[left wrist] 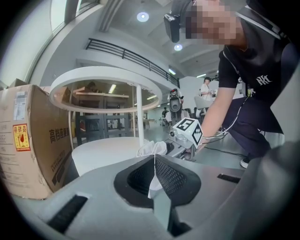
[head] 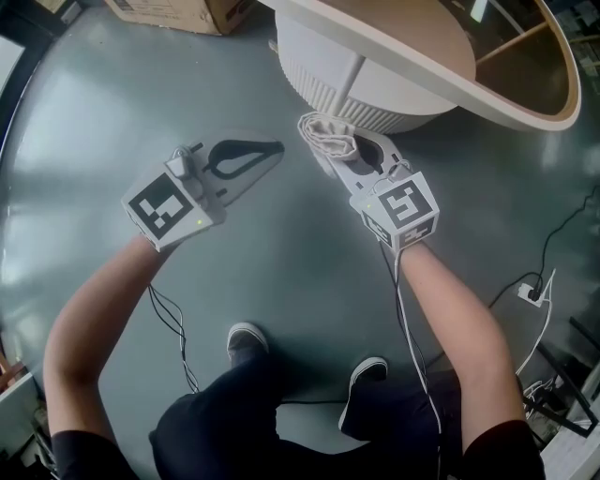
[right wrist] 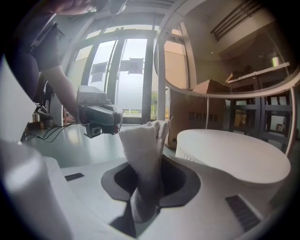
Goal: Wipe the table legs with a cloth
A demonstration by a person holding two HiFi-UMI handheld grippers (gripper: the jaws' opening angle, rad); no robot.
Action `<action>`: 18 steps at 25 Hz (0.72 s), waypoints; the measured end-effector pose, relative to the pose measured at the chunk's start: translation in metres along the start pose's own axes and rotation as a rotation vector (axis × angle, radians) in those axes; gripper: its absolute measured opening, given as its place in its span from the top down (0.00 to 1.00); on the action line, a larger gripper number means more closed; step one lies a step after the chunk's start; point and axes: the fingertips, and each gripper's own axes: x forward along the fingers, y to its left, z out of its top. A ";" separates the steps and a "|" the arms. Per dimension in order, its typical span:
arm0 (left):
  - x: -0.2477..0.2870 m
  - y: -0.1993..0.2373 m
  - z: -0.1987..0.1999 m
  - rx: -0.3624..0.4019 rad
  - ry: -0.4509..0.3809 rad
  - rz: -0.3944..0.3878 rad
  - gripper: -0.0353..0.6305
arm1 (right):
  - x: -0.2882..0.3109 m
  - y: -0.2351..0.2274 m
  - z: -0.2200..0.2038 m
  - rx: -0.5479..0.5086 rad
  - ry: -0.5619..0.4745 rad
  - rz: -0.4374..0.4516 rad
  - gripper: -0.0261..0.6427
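Right gripper [head: 339,148] has its jaws pressed together on a white cloth [head: 323,131], which sticks out past the jaw tips in a bunched, upright fold. The cloth sits close against the ribbed edge of the table's round white base [head: 319,75], near the thin white table leg [head: 349,77] that rises from the base to the tabletop [head: 422,47]. In the right gripper view the leg [right wrist: 161,70] stands just behind the cloth [right wrist: 143,145], with the base [right wrist: 234,154] to the right.

Left gripper [head: 267,152] is held apart from the right one, on the person's left, its jaws together with nothing between them. It points towards the base without touching it.

The tabletop's curved rim overhangs the base and reaches out above the right gripper's side. A wide stretch of grey floor [head: 94,141] lies open to the left and in front of the base. A cardboard box [head: 173,11] stands beyond the left gripper, beside the base. Cables [head: 553,234] and a power strip [head: 532,292] lie on the floor to the far right. The person's shoes [head: 246,339] are planted behind both grippers.
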 end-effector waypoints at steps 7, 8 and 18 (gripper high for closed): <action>0.002 -0.008 -0.011 -0.016 0.016 -0.022 0.93 | 0.006 -0.001 -0.036 0.061 0.055 -0.007 0.82; 0.002 -0.009 -0.012 -0.015 0.017 -0.026 0.93 | 0.008 -0.001 -0.040 0.075 0.060 -0.008 0.82; 0.004 -0.008 -0.023 -0.042 0.005 -0.039 0.93 | 0.027 0.000 -0.081 0.096 0.144 -0.012 0.82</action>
